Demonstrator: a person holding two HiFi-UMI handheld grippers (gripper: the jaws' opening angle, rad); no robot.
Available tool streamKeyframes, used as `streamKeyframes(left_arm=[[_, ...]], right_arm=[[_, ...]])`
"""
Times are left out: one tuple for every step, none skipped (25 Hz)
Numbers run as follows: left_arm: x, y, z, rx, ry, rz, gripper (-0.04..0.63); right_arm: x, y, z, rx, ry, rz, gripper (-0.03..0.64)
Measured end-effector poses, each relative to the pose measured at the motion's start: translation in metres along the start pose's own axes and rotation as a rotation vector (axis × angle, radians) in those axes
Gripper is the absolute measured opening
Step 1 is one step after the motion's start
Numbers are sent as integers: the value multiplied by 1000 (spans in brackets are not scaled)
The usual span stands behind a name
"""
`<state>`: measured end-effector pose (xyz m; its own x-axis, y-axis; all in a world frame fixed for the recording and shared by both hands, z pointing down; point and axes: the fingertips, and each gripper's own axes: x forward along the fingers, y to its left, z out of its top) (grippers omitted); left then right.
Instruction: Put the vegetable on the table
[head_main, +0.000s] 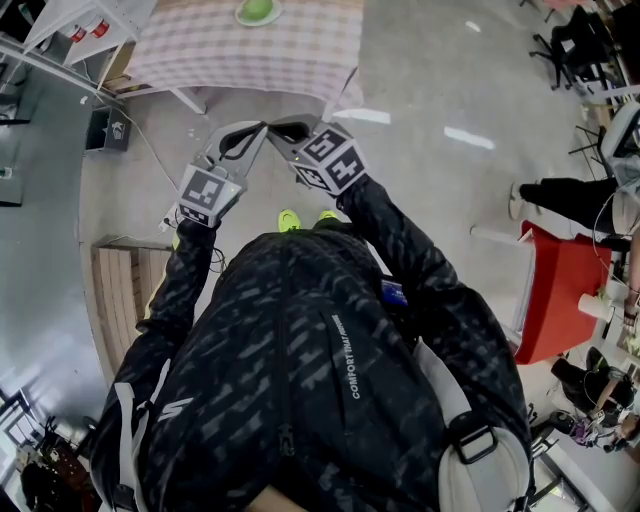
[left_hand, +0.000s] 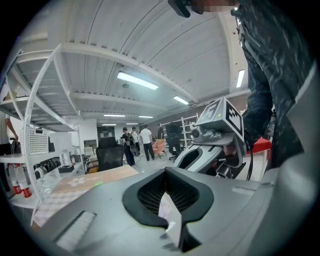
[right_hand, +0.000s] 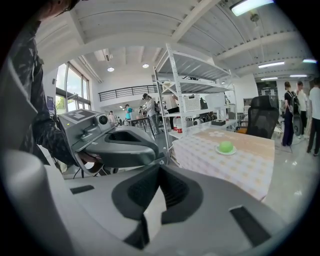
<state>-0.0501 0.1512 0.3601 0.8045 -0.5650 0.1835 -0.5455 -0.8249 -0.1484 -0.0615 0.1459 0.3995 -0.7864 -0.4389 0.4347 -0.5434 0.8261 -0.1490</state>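
Note:
A green round vegetable (head_main: 258, 9) sits on a pale plate on the table with the checked cloth (head_main: 240, 50), at the top of the head view. From the right gripper view the vegetable (right_hand: 226, 146) is well ahead on the table (right_hand: 240, 167). My left gripper (head_main: 252, 133) and right gripper (head_main: 283, 129) are held close together in front of my chest, short of the table, with their tips almost touching. Both are shut with nothing between the jaws. The left gripper (left_hand: 169, 220) sees the right one beside it, and the right gripper (right_hand: 150, 212) sees the left one.
A white shelving rack (right_hand: 192, 100) stands left of the table, and a black office chair (right_hand: 262, 119) stands behind it. A wooden pallet (head_main: 125, 290) lies on the floor at my left. A red table (head_main: 560, 290) is at my right. People (left_hand: 140, 142) stand far off.

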Motion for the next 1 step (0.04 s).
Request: streamKeyframes(left_arm=[[0,1,0,0,0,1,0]], right_arm=[[1,0,0,0,0,-1,-2]])
